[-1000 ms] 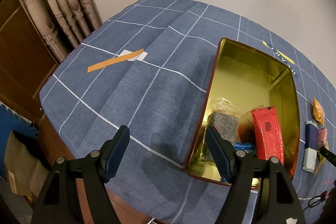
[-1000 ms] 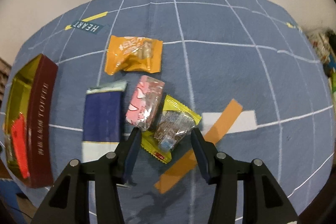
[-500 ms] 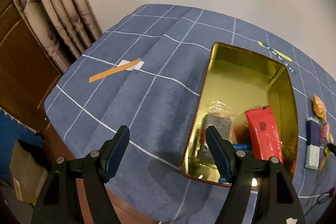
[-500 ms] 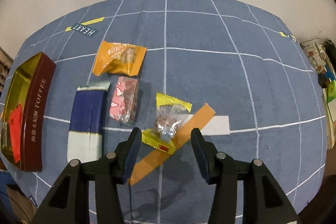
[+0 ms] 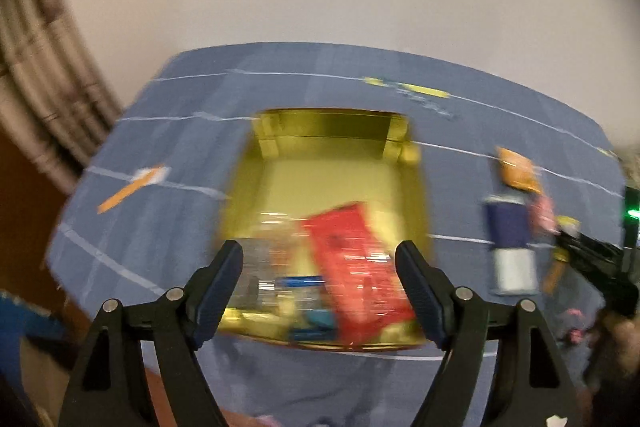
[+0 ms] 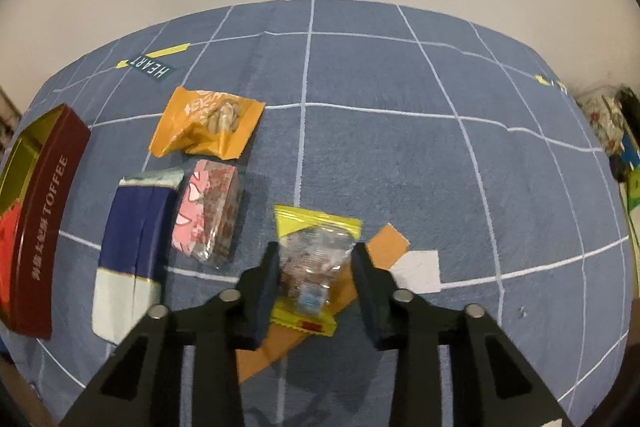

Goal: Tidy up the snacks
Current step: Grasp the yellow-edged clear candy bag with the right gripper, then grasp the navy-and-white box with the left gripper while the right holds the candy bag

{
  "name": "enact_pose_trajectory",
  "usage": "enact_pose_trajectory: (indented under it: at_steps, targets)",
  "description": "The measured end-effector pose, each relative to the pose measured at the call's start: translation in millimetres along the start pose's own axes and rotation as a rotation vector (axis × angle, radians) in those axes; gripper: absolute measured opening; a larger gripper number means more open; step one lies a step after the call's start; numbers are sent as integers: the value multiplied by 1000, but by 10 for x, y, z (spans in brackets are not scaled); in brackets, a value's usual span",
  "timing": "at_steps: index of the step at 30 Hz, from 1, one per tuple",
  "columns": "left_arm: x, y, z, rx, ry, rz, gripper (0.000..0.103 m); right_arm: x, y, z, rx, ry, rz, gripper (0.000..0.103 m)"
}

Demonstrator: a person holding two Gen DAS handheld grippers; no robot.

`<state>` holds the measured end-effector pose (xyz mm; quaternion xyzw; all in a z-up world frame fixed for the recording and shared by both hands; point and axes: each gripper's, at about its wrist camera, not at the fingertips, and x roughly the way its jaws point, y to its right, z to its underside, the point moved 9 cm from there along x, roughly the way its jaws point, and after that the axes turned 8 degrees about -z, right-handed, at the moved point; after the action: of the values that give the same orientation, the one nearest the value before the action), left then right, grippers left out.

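Both grippers are over the blue checked tablecloth (image 6: pixel 400 167). Much of the left wrist view is smeared with blur, so the things inside the gold tin (image 5: pixel 340 183) are hard to make out: a red packet (image 5: pixel 356 267) lies near its front, with something blue and something clear beside it that I cannot identify. From the right wrist view the tin (image 6: pixel 44 211) is cut off at the left edge, showing its dark red wall lettered TOFFEE.

Left gripper (image 5: pixel 320 291) hangs above the near end of the tin, fingers wide apart, nothing between them. Right gripper (image 6: pixel 316 283) points down at the table with its fingers either side of a yellow-edged clear packet (image 6: pixel 316 259), close against it; whether they actually pinch it I cannot tell.

That packet lies partly on an orange strip (image 6: pixel 384 247) and is crinkly, showing brown pieces inside. To its left lie a pink packet (image 6: pixel 208 215), a navy and white packet (image 6: pixel 132 247) and an orange packet (image 6: pixel 208 123).
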<state>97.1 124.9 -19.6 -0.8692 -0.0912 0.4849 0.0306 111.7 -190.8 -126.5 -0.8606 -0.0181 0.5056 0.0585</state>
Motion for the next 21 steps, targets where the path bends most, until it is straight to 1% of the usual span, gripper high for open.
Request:
enact_pose_trajectory:
  at_steps: [3, 5, 10, 11, 15, 18, 21]
  targets:
    - [6, 463, -20, 64, -24, 80, 76, -23, 2, 6, -32, 24, -27, 31]
    - [7, 745, -33, 107, -34, 116, 76, -39, 24, 12, -48, 42, -35, 29]
    - [48, 1343, -53, 176, -57, 208, 76, -67, 261, -50, -65, 96, 7, 29]
    - [68, 1419, -49, 184, -64, 214, 76, -74, 327, -68, -67, 106, 23, 29]
    - [229, 1753, -28, 200, -123, 245, 76, -78, 545, -104, -48, 129, 30, 29]
    - [368, 1907, 15, 197, -179, 253, 76, -86, 609, -97, -37, 144, 18, 29]
    - [484, 1998, 30, 180, -213, 249, 76, -74, 596, -94, -51, 160, 24, 29]
